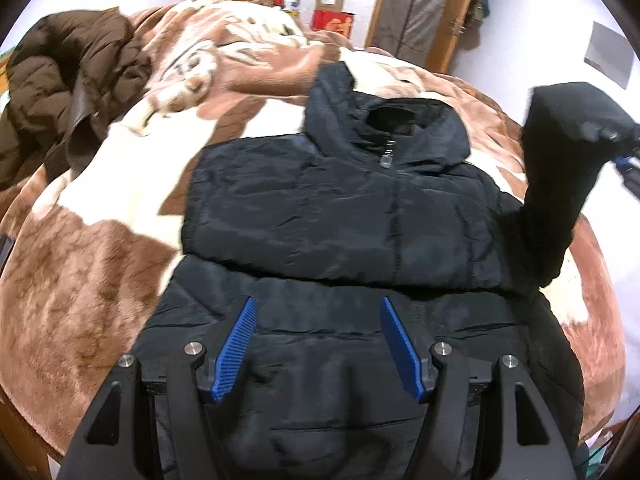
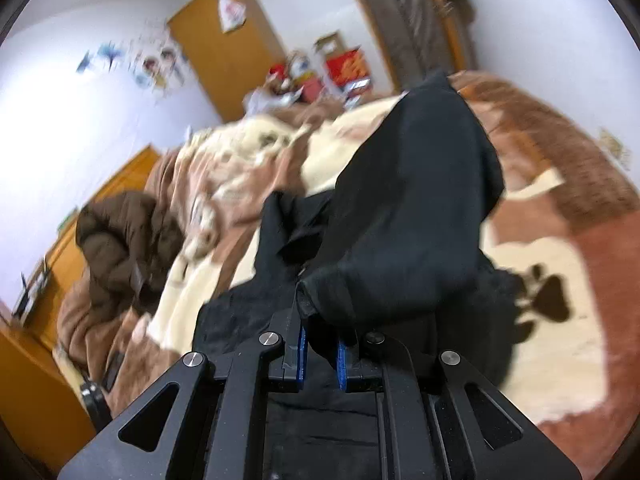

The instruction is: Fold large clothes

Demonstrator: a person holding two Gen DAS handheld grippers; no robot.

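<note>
A black puffer jacket (image 1: 340, 200) lies front-up on the brown and cream blanket (image 1: 100, 240), hood (image 1: 384, 120) toward the far side, with one sleeve folded across its chest. My left gripper (image 1: 316, 344) hovers open over the jacket's lower part, blue pads (image 1: 236, 352) apart with only fabric beneath. In the left wrist view the other sleeve (image 1: 568, 152) is lifted at the right, held by my right gripper (image 1: 624, 152). In the right wrist view that gripper (image 2: 320, 356) is shut on the black sleeve cuff (image 2: 332, 296), and the sleeve (image 2: 420, 200) rises away from it.
A brown puffer jacket (image 1: 68, 92) is heaped at the far left of the bed. Boxes and red items (image 1: 332, 12) stand beyond the bed by the wall. A wooden wardrobe (image 2: 228, 40) and door frame stand behind. The bed's right edge (image 1: 600, 300) drops off near the lifted sleeve.
</note>
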